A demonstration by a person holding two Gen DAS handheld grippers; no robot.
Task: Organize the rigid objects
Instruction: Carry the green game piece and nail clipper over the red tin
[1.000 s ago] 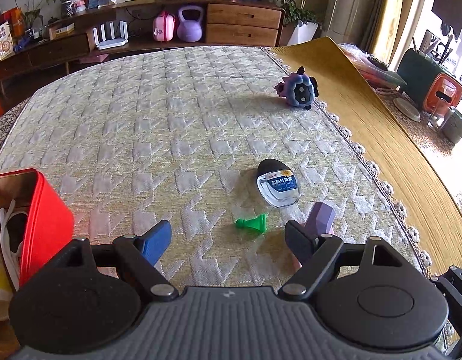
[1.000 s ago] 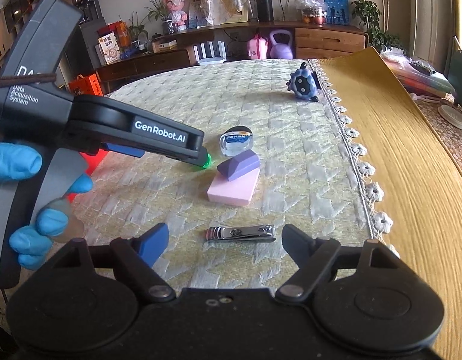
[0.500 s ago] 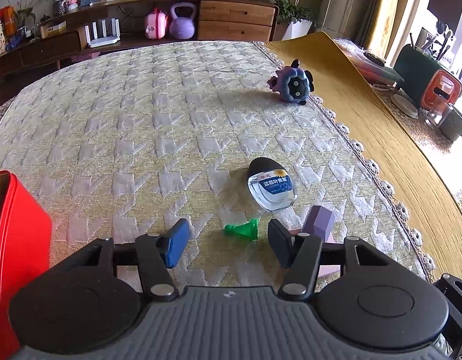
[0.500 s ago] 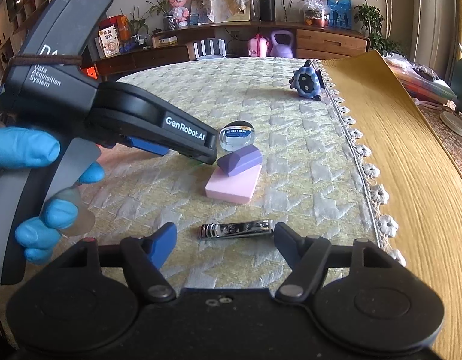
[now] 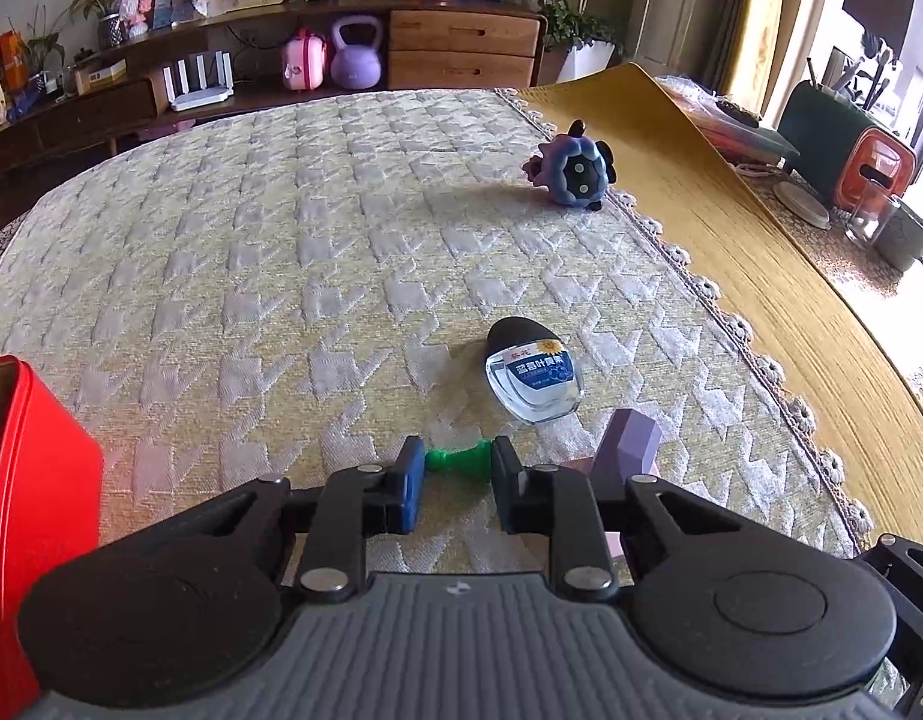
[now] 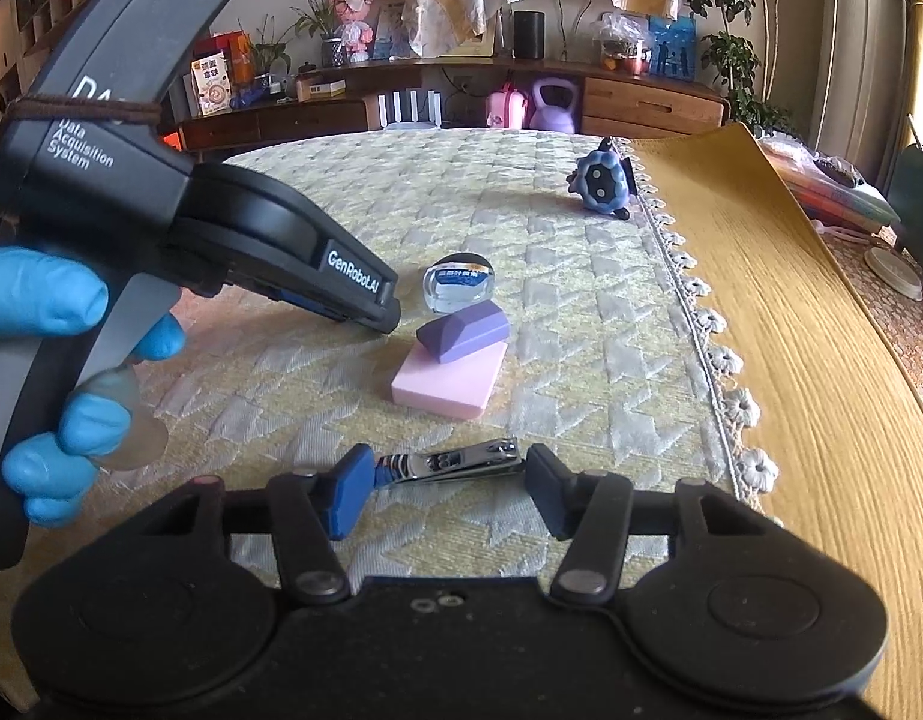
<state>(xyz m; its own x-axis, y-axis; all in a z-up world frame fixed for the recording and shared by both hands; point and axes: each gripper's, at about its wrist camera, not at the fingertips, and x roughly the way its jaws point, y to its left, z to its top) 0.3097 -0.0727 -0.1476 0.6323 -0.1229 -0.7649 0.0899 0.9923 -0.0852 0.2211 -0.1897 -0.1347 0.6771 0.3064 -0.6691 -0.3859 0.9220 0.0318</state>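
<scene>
The left gripper [image 5: 455, 468] has its jaws pinched tight on a small green peg [image 5: 458, 457] that lies on its side on the quilted tablecloth [image 5: 281, 276], taking it end to end, probably so the little piece cannot roll away. The right gripper [image 6: 440, 480] points down at a nail clipper [image 6: 455, 461] lying flat across its path; its jaws are closing with the clipper between them, the blue pad touching one end and the other pad just short of touching, so nothing is gripped yet. A red box [image 5: 35, 480] stands at the left edge, likely where such things go. Close beside the peg lie a small clear bottle with a black cap [image 5: 530, 375] and a purple block [image 6: 461, 330] resting on a pink pad [image 6: 449, 381], crowding the left gripper's right side. A blue plush toy [image 5: 572, 168] sits well apart near the lace trim. A gloved hand [image 6: 59, 372] holds the left tool.
</scene>
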